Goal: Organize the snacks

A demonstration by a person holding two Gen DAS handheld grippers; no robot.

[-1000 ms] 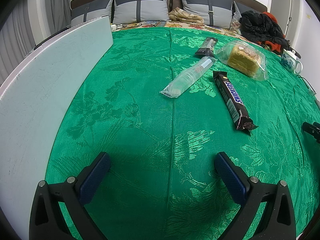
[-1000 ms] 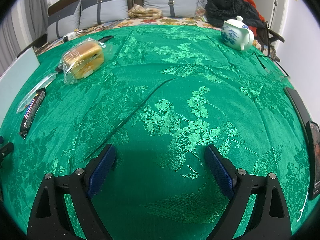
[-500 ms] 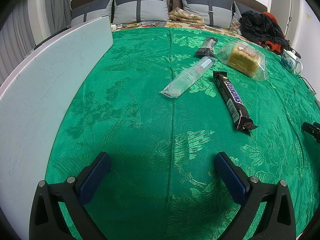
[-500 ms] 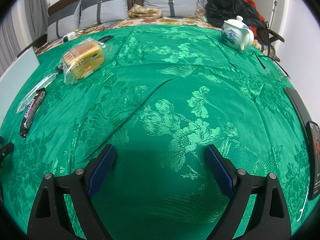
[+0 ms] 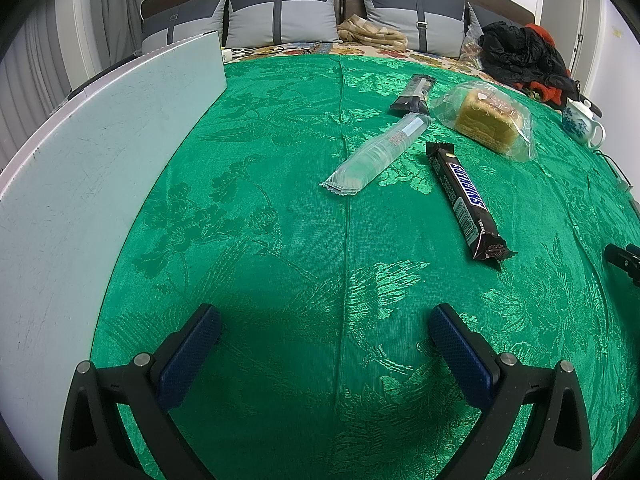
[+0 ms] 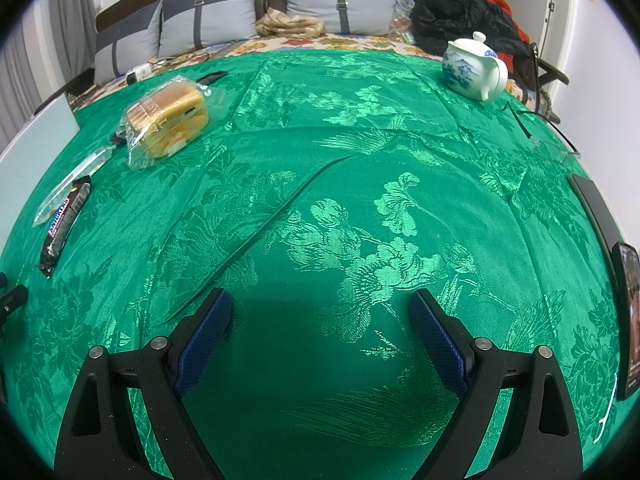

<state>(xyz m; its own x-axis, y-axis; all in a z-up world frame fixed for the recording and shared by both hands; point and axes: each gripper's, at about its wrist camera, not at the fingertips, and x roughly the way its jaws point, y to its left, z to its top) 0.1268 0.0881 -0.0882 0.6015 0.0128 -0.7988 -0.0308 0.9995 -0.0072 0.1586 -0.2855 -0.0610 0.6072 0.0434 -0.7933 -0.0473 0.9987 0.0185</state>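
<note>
Green brocade cloth (image 5: 280, 240) covers the whole work surface, and nothing on it appears to have been sorted yet. Four snacks are seen scattered in the upper right of the left wrist view: a Snickers bar (image 5: 464, 196) lying lengthwise, a clear sleeve of crackers (image 5: 376, 156) just beside it on the left, a small dark packet (image 5: 412, 94) touching or nearly touching the sleeve's far end, and a bagged loaf of bread (image 5: 486, 120) to the right. No snack is held. The left gripper (image 5: 324, 340) is spread wide and empty at the bottom centre of its frame, and the right gripper (image 6: 320, 320) is likewise spread wide and empty over bare cloth. The task is therefore judged to be at its start, with all four items left to be gathered or lined up.

A pale board (image 5: 100, 180) fills the left side of the left wrist view and bounds the cloth there. A teapot (image 6: 474, 70) stands in the upper right of the right wrist view, and a dark phone-like slab (image 6: 626, 320) lies at the right edge; both should be kept clear. Broad open cloth lies between both grippers and the snacks, so a straight forward reach is judged unobstructed. Loose wrapper ends may slip when pinched.
</note>
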